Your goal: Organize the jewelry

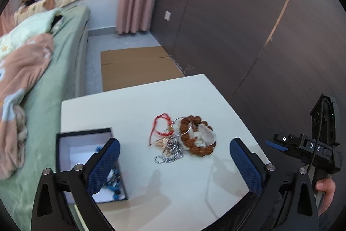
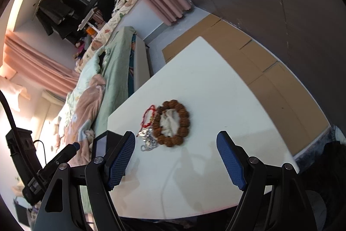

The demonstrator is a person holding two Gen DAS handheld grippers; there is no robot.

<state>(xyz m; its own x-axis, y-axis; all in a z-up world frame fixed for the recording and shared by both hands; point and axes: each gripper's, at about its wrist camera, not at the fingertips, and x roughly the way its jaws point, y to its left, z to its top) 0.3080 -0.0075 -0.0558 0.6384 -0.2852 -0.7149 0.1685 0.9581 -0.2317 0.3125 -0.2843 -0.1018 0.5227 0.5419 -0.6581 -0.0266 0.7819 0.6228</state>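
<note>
A pile of jewelry lies mid-table: a brown bead bracelet [image 1: 195, 135] [image 2: 172, 122], a red cord bracelet [image 1: 161, 126] [image 2: 148, 115], a silver chain [image 1: 170, 151] [image 2: 148, 142] and a pale translucent piece [image 1: 204, 133] inside the bead ring. A dark open box [image 1: 86, 157] [image 2: 101, 142] at the table's left holds blue jewelry [image 1: 113, 182]. My left gripper [image 1: 175, 163] is open and empty, above the table short of the pile. My right gripper [image 2: 176, 157] is open and empty, also short of the pile; it shows at the right of the left wrist view [image 1: 279, 145].
The white table [image 1: 194, 96] [image 2: 216, 79] stands beside a bed with green and pink bedding [image 1: 43, 70] [image 2: 93, 90]. Flat cardboard [image 1: 134, 66] [image 2: 270, 70] lies on the floor beyond it. A dark wall panel [image 1: 237, 25] runs along the right.
</note>
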